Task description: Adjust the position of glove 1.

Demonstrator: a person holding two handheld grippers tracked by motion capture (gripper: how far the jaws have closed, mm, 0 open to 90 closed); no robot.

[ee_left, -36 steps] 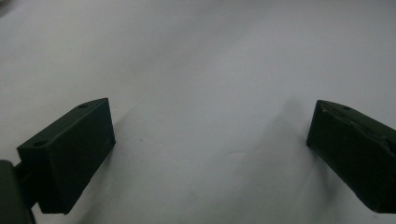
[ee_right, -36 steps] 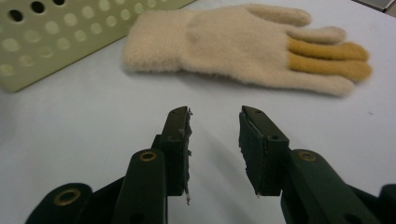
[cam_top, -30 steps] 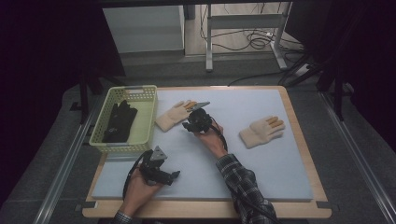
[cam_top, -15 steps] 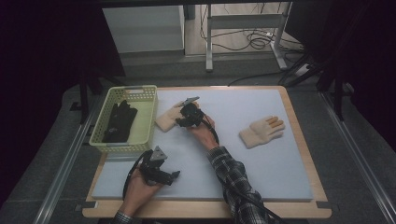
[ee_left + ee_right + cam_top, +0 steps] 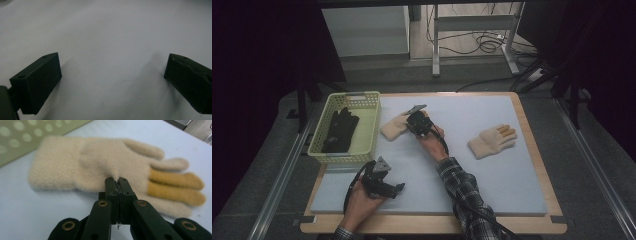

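Observation:
A cream knit glove (image 5: 393,128) with two yellow fingers (image 5: 172,185) lies on the pale foam mat (image 5: 462,165), just right of the basket. My right gripper (image 5: 409,125) is over its palm, and its jaws have just been closing. They now stand shut (image 5: 116,180) with a small fold of the cream knit pinched at their tips. A second cream glove (image 5: 492,141) lies flat at the mat's right. Near the front left, my left gripper (image 5: 398,189) rests low over bare mat, its jaws wide apart (image 5: 112,77) with nothing between them.
A pale green perforated basket (image 5: 354,95) stands at the mat's left edge with a dark glove (image 5: 339,131) inside. The mat sits on a wooden board with metal rails on both sides. Cables and a stand's legs lie on the floor beyond the table.
My right gripper has shifted a little to the left, onto the cream glove beside the basket. The left hand and its gripper have not moved.

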